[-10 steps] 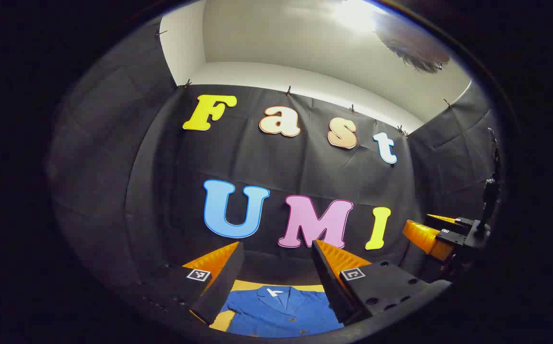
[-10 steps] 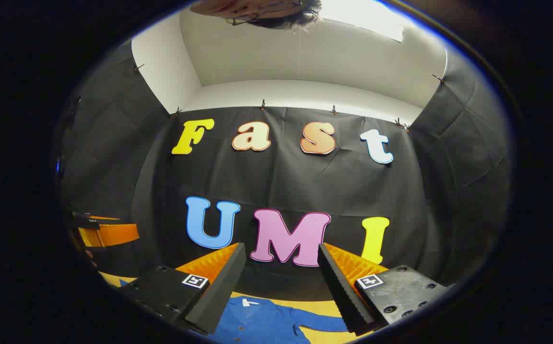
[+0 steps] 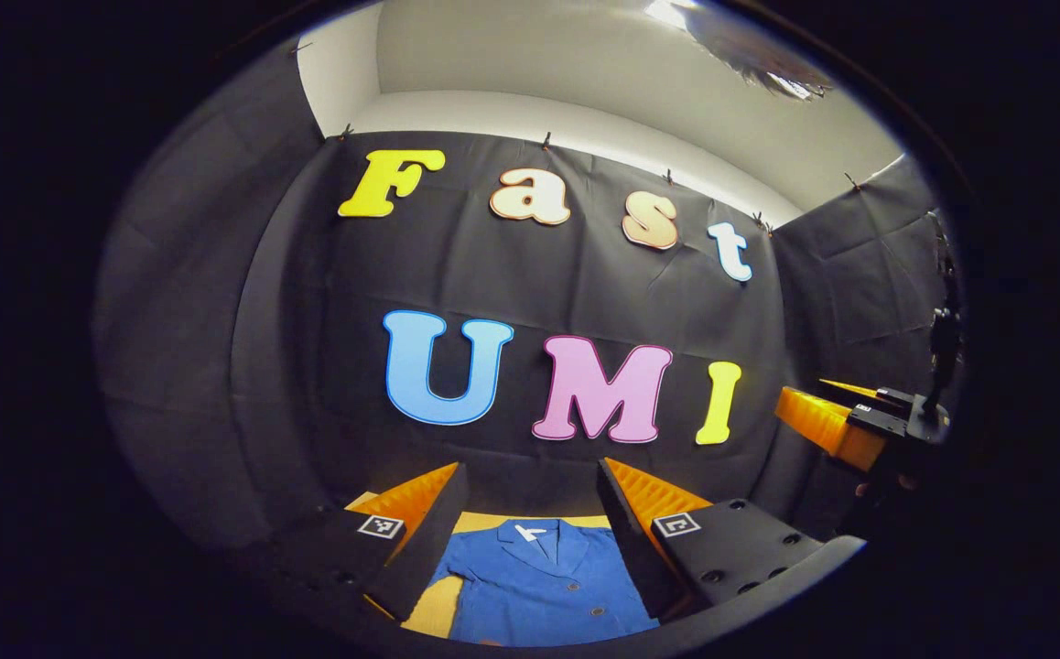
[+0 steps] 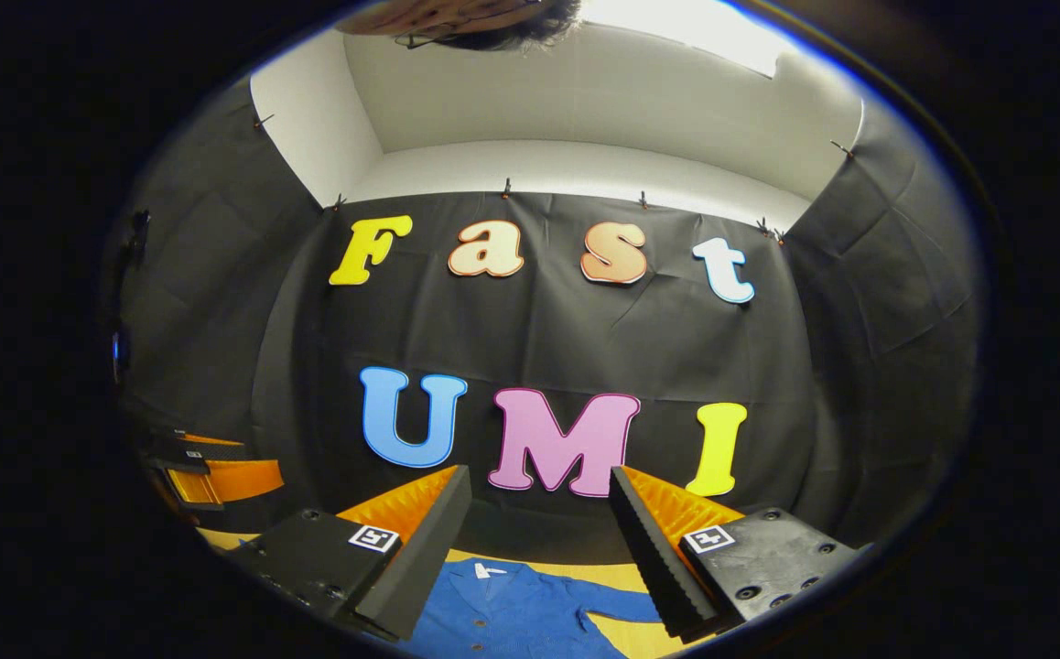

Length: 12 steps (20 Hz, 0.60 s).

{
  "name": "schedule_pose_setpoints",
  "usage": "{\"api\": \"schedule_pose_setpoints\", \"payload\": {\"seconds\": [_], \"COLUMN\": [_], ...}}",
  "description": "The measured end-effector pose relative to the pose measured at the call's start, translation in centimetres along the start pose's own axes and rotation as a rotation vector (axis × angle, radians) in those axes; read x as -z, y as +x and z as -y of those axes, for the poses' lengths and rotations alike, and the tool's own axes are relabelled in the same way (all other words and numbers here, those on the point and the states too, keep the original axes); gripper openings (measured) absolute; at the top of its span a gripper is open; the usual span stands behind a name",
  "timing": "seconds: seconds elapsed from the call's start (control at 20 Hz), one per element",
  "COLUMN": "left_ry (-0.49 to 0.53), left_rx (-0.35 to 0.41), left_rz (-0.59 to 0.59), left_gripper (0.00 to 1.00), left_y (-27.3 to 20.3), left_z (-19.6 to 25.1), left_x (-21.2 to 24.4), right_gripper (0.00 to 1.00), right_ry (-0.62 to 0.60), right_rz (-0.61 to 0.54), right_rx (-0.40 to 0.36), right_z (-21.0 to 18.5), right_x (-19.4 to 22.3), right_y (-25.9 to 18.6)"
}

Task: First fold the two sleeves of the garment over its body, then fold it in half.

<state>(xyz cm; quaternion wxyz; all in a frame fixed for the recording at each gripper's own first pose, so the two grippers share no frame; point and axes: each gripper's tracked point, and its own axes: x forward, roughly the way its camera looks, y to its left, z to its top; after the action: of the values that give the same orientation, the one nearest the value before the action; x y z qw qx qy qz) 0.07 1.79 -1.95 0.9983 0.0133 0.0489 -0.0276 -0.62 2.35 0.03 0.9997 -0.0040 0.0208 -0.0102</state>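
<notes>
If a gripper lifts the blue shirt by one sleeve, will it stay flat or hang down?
The blue shirt looks like thin cloth lying flat on the yellow table, so it would probably droop. Its sleeve likely bends easily and feels light.

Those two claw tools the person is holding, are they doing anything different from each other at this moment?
Hardly. The left gripper points at the blue shirt's collar and buttoned front, while the right gripper looks over the collar and one sleeve lying out to the side on the yellow table. Both have their fingers spread apart, grip nothing, and hang above the shirt without touching it.
</notes>
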Motion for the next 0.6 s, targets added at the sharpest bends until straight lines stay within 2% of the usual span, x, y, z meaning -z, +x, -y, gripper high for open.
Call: {"api": "schedule_pose_setpoints", "payload": {"seconds": [0.05, 0.15, 0.2, 0.25, 0.3, 0.6], "left_ry": [0.026, 0.072, 0.088, 0.097, 0.101, 0.086], "left_rx": [-0.001, 0.013, 0.024, 0.033, 0.041, 0.053], "left_rz": [0.0, 0.005, 0.011, 0.019, 0.023, 0.014], "left_gripper": [0.81, 0.81, 0.81, 0.82, 0.81, 0.81], "left_y": [0.1, 0.2, 0.3, 0.3, 0.4, 1.2], "left_z": [-0.2, 0.0, 0.2, 0.3, 0.4, 0.6], "left_x": [0.1, -0.1, -0.3, -0.3, -0.4, 0.1], "right_gripper": [0.96, 0.96, 0.87, 0.87, 0.96, 0.96], "right_ry": [-0.005, -0.011, -0.013, -0.016, -0.017, -0.027], "right_rz": [-0.009, -0.029, -0.031, -0.03, -0.029, -0.089], "right_rx": [-0.002, -0.014, -0.015, -0.011, -0.009, -0.005], "right_z": [-0.2, -0.8, -1.0, -1.0, -1.0, -0.9], "right_x": [0.2, 0.7, 0.7, 0.7, 0.8, 3.5], "right_y": [0.1, 0.3, 0.4, 0.5, 0.5, 1.5]}}
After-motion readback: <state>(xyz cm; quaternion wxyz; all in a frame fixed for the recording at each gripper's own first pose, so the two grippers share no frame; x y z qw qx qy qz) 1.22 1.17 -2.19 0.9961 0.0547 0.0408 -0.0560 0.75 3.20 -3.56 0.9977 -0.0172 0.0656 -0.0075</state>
